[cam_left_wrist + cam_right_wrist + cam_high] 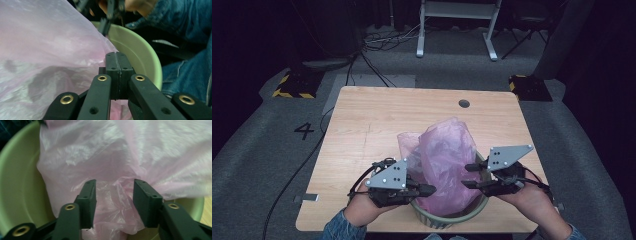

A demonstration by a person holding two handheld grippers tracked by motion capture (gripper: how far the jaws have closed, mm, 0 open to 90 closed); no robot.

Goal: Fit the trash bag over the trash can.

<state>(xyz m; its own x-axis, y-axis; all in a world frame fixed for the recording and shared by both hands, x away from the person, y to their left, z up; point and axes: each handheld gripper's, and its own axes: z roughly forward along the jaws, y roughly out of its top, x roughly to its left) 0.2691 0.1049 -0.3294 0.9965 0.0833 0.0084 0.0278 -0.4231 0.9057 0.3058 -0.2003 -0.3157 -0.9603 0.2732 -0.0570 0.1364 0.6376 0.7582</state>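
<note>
A crumpled pink plastic bag [444,160] stands up out of a pale green bowl [452,218] near the table's front edge. My left gripper [430,189] points right at the bag's lower left side. In the left gripper view its jaws [116,57] are shut pad to pad beside the bag [50,50], above the bowl's rim [135,50]; I see no film pinched between them. My right gripper [469,176] points left at the bag's right side. Its jaws [114,192] stand apart, with loose bag film [125,152] between them, over the bowl [17,182].
The wooden table [377,115] has a round cable hole [464,103] near its far edge. On the floor beyond are a yellow-and-black striped block [292,85], cables [377,42] and a white frame [457,30]. A person's denim sleeve [185,30] shows past the bowl.
</note>
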